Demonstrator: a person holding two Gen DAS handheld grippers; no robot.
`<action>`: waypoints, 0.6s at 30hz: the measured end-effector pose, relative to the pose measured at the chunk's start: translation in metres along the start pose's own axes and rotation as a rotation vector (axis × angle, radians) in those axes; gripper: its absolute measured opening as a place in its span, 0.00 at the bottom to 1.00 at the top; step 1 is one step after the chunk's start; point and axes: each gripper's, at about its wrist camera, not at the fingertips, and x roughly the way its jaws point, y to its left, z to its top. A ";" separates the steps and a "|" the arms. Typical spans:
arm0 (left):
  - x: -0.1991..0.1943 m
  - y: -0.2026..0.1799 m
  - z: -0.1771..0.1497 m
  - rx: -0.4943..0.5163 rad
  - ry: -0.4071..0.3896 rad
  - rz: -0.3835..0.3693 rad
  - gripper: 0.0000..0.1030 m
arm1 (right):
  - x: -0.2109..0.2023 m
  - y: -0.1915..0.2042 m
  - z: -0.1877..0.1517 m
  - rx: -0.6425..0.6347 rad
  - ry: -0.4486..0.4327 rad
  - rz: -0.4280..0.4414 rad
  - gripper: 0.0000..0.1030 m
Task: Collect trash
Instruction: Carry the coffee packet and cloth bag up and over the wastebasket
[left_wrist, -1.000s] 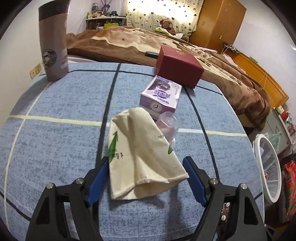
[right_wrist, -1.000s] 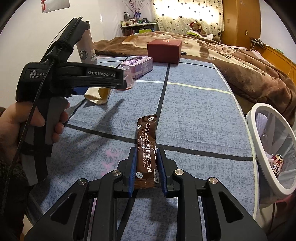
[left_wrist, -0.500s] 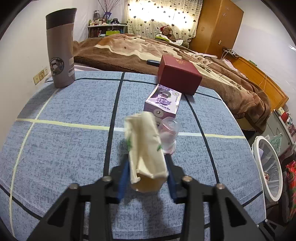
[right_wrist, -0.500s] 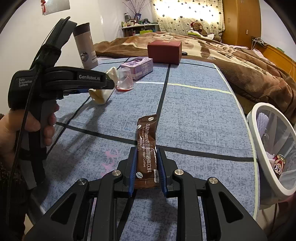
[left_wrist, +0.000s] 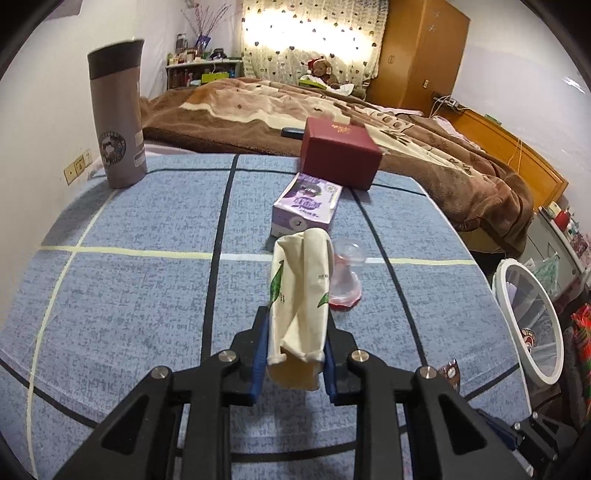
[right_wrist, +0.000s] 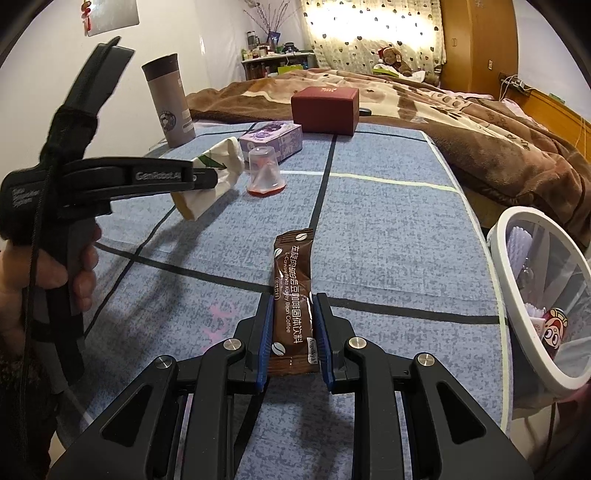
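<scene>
So there's a big table with a blue cloth (right_wrist: 388, 229) crossed by black and pale lines, with a brown-blanketed bed (left_wrist: 258, 107) behind its far edge. Off the table's right edge sits a white-rimmed mesh trash bin (right_wrist: 506, 280) with some bits already in it. At the far left of the table stands a grey tumbler (left_wrist: 118, 110), upright. At the far middle is a dark red box (left_wrist: 338, 151), with a purple carton (left_wrist: 306, 206) lying just in front of it, and nearer still a clear plastic cup (right_wrist: 264, 170) turned upside down.

The left gripper (left_wrist: 293, 354) has its jaws squeezed onto a crumpled cream paper cup (left_wrist: 299, 306), which is held up off the cloth, just left of the plastic cup. The right gripper (right_wrist: 293, 332) is clamped narrow on a brown coffee sachet (right_wrist: 293, 280), at the near middle of the table, left of the bin.
</scene>
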 end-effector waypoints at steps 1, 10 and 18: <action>-0.003 -0.002 -0.001 0.009 -0.004 0.002 0.26 | -0.001 -0.001 0.000 0.001 -0.003 -0.001 0.22; -0.026 -0.030 -0.010 0.061 -0.032 -0.036 0.26 | -0.016 -0.015 0.006 0.024 -0.046 -0.016 0.22; -0.039 -0.062 -0.012 0.097 -0.059 -0.080 0.26 | -0.032 -0.039 0.010 0.073 -0.091 -0.052 0.22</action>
